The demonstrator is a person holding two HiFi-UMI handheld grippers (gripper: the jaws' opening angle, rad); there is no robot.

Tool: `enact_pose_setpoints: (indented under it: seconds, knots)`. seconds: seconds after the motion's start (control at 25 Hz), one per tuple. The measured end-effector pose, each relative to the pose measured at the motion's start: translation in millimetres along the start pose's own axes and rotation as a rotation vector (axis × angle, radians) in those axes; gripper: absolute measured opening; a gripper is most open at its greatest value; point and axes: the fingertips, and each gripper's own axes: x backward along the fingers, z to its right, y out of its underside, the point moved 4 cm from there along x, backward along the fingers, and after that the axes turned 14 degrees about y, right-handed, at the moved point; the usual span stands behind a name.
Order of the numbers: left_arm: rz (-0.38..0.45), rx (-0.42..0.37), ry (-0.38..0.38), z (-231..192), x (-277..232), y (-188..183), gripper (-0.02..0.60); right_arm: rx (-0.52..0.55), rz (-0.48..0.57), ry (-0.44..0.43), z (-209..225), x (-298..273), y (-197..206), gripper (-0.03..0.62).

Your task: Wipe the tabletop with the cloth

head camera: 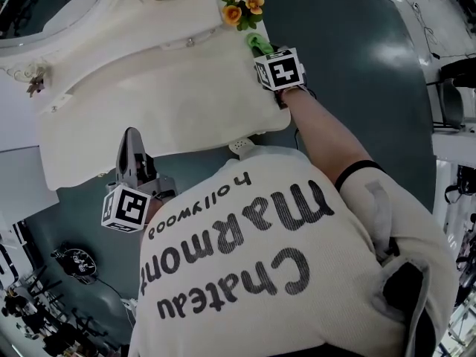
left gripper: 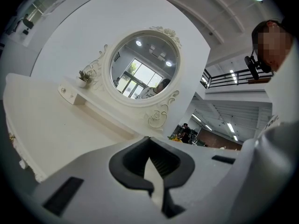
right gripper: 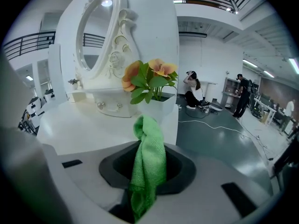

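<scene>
Gripping the cloth (right gripper: 150, 157), the right gripper (right gripper: 149, 149) has its jaws pinched onto a bunched green twist of it, and the free end pokes out past the tips toward the white pot (right gripper: 161, 107) of flowers (right gripper: 149, 76). In the head view that puts the cloth at the far right edge of the tabletop (head camera: 163, 103), just beside the flowers, with the right arm stretched well out over the table's right end. Whether the cloth actually touches the surface, no view settles. Over on the near left, the left gripper (head camera: 132, 141) sits by the table's near edge, tips pointing far and a little up. Its own view shows the jaws drawn together with only a pale sliver between them and nothing held. Ahead of it lies the broad cream tabletop, and beyond that the oval mirror (left gripper: 145, 64) in its carved white frame, standing at the far side. A small shelf with a tiny plant (left gripper: 84, 77) sits to the mirror's left. The right gripper view catches the mirror edge-on at far left, and below it two round knobs (right gripper: 99, 105) on a low drawer front. Dark green floor (head camera: 357, 50) runs along the table's right side.
</scene>
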Motion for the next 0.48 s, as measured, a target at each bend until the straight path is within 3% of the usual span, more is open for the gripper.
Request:
enact_pose_setpoints:
  seconds: [0.48]
  knots:
    - [0.021, 0.010, -0.009, -8.3, 6.1, -4.6, 0.008, -0.039, -0.014, 0.034, 9.9, 0.7, 2.1, 0.097]
